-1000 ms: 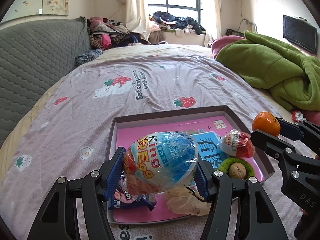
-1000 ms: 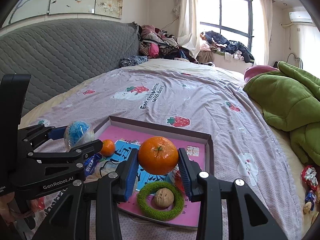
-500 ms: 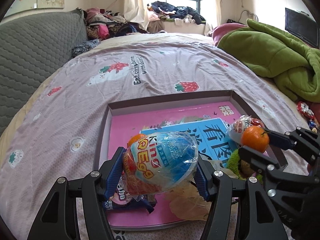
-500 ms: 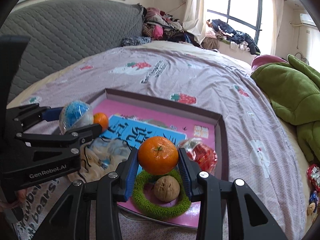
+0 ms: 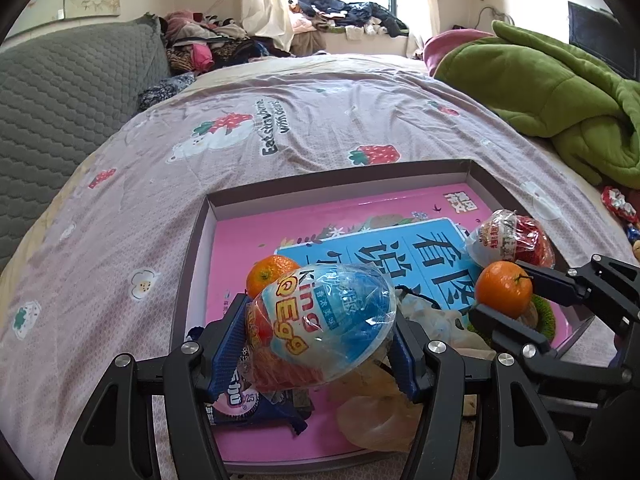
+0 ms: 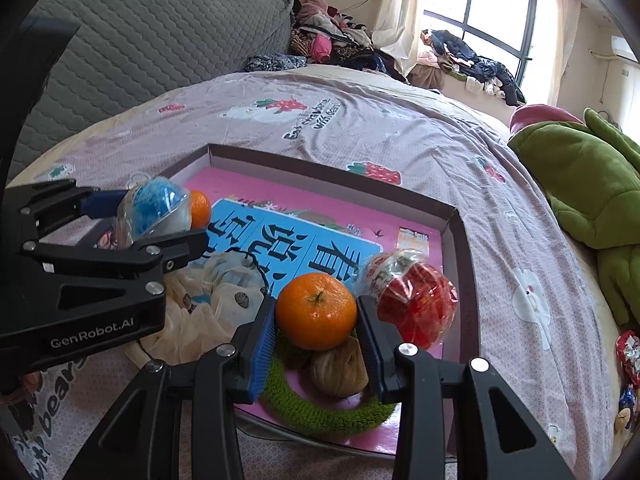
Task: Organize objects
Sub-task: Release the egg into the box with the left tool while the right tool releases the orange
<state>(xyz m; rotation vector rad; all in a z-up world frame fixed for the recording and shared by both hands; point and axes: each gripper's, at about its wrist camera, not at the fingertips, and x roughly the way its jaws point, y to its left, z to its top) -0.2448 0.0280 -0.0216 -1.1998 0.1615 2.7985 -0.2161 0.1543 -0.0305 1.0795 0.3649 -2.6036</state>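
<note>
Hidden or cut off: dark snack packet [image 5: 256, 404] mostly masked by the left gripper [image 5: 320, 344]; beige crumpled bag [image 5: 380, 416] partly behind its right finger; walnut [image 6: 339, 366] half screened by the right gripper [image 6: 316, 316]; near edge of the tray [image 5: 340, 174] lost under both gripper frames. Print on the packet too cut off to read.

Left gripper: jaws clamped on a plastic toy egg [image 5: 324, 326], held above the near left part of the tray. Long axis of egg lying roughly level, tilted, blue end up and right, red-orange end down and left. Loose small orange [image 5: 269, 274] in the tray just behind it.

Tray on the bed [image 5: 280, 128]: pink floor with blue printed panel, holding loose orange, packet, bag, red wrapped egg [image 6: 412, 300] near the right wall, green knitted ring [image 6: 320, 408] with walnut inside it.

Right gripper: jaws clenched on a second orange [image 6: 316, 311], stem facing the camera, hanging just above ring and walnut, red egg just beside its right finger.
</note>
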